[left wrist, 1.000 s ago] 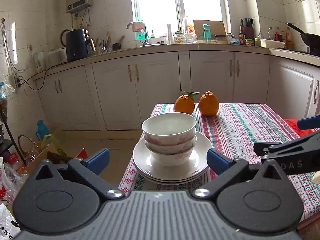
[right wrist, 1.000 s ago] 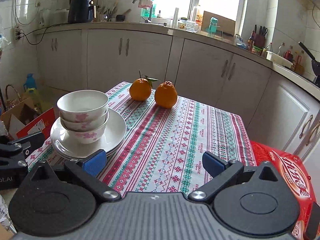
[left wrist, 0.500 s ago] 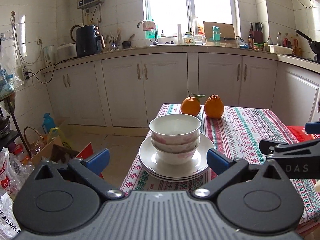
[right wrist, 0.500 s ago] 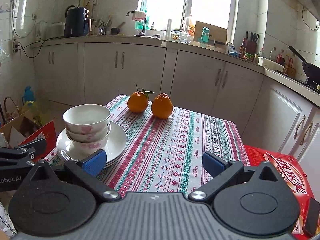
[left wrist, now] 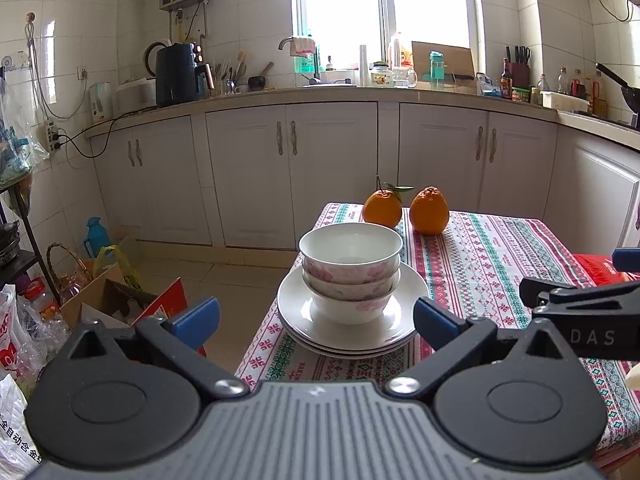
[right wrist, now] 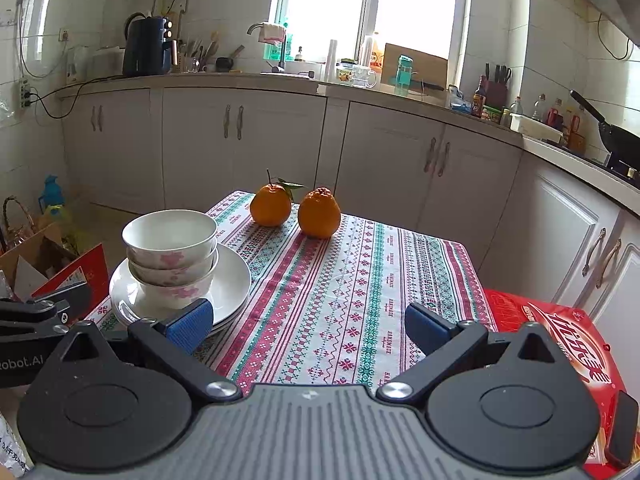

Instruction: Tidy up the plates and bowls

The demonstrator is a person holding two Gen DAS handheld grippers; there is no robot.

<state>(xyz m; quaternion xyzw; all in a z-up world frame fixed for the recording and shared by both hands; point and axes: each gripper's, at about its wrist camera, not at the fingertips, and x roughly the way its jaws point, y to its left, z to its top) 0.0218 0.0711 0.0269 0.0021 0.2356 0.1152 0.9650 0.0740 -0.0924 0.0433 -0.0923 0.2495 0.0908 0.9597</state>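
Three nested white porcelain bowls with pink flowers (left wrist: 351, 268) are stacked on a pile of round white plates (left wrist: 404, 304) at the near left corner of the table's patterned red-and-green cloth (right wrist: 360, 280); the left gripper (left wrist: 316, 318) is held wide apart before the stack, nothing gripped; the right gripper (right wrist: 308, 326) is likewise spread, empty, above the cloth; two oranges (right wrist: 296, 210) are seen beyond.

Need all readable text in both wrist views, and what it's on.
"DAS": right gripper body, left wrist view; cut off.
"Robot.AI": left gripper body, right wrist view; cut off.
"HANDMADE": tablecloth stripes.
Red package: Chinese brand script, unreadable.
Plastic bag: Chinese print, partly legible.
Counter bottle labels: too small.
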